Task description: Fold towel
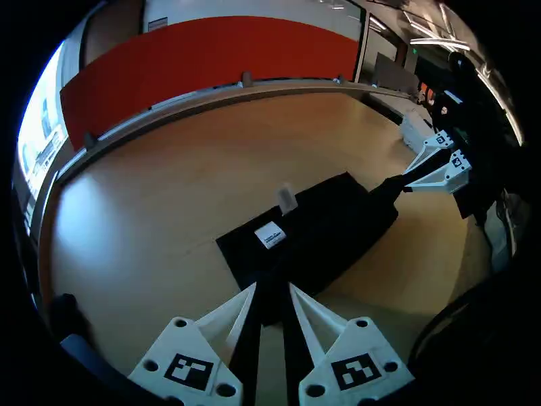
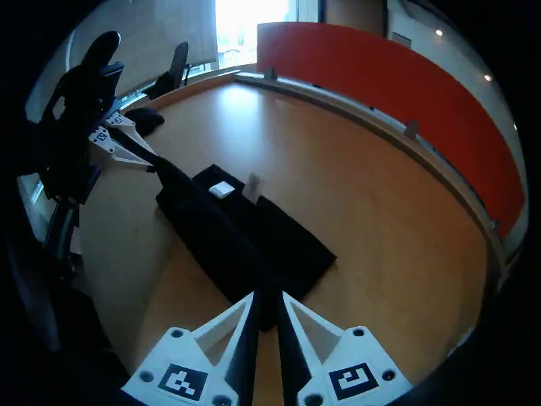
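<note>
- Left gripper view, left side: bright window (image 1: 40, 135), then a red partition (image 1: 203, 61) running along the table's far edge.
- The wooden table (image 1: 149, 216) carries one thing, a black towel (image 1: 324, 223). It lies around the middle, well apart from the far edge.
- Bottom centre: left tongs (image 1: 270, 292) are closed, both fingers pinching the towel's near corner.
- Just beyond them a white label (image 1: 270, 235) sits on the towel. A small pale tag (image 1: 287, 199) stands at the towel's far edge.
- Right side: right tongs (image 1: 402, 183) are clamped on the towel's opposite corner. The hand behind them is too dark to make out.
- Right gripper view, left side: left tongs (image 2: 154, 162) nip one end of the towel (image 2: 284, 250), close to the table's left edge.
- Behind them dark chairs (image 2: 177, 57) stand past the table's far left corner.
- One long edge of the towel runs as a taut ridge from the left tongs down to the right tongs. It looks raised off the table, while the rest lies flat beside it, towards the partition.
- Bottom centre: right tongs (image 2: 267, 298) are closed, with towel fabric caught between both fingers.
</note>
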